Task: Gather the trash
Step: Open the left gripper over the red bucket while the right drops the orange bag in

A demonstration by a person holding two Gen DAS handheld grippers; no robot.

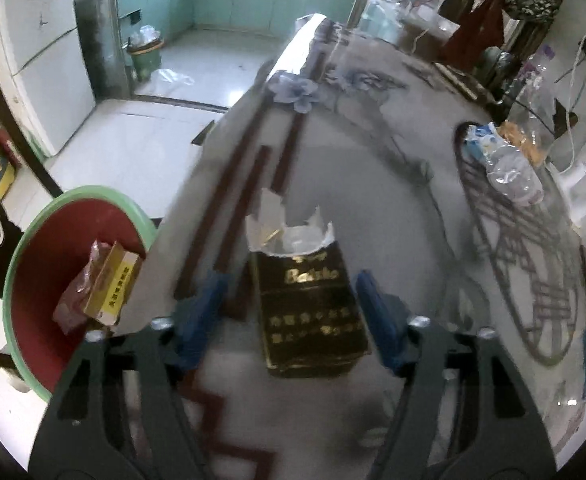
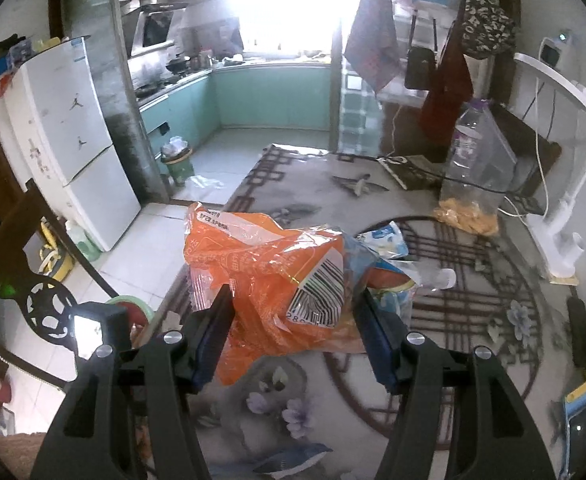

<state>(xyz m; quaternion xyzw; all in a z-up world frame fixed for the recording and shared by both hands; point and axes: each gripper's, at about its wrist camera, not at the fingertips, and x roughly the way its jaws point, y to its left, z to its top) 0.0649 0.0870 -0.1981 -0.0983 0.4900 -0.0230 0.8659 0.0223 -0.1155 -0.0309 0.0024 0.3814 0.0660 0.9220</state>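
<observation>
Nearest to me, the left gripper (image 1: pixel 295 300) stands with its two blue pads apart, one on each side of a single dark cigarette pack (image 1: pixel 307 300) with a torn-open top; the pads (image 1: pixel 205 304) do not touch the pack, which lies flat on the table (image 1: pixel 373 200) near its left edge. Open cloth surrounds the pack on its near and right sides. Just past that left edge, below table level, sits one green-rimmed red bin (image 1: pixel 53 260) holding two items: a yellow box (image 1: pixel 111 288) and a reddish wrapper (image 1: pixel 77 292). My right gripper (image 2: pixel 291 316) has its jaws partly apart with one crumpled orange plastic bag (image 2: pixel 269 276) between them; both pads meet the bag's sides, so I read it as clamped. Behind the bag lies one blue-and-white wrapper (image 2: pixel 385 240), touching it. Farther toward the table's right edge stand one clear plastic bottle (image 2: pixel 473 140), one clear bag of yellow snacks (image 2: pixel 467 212) and one white desk lamp (image 2: pixel 561 200). The table's middle and far left corner are bare cloth. Beyond the far edge, the tiled floor (image 2: pixel 145 248) lies open, with one white fridge (image 2: pixel 73 140) and one green kitchen bin (image 2: pixel 179 160) in the doorway.
</observation>
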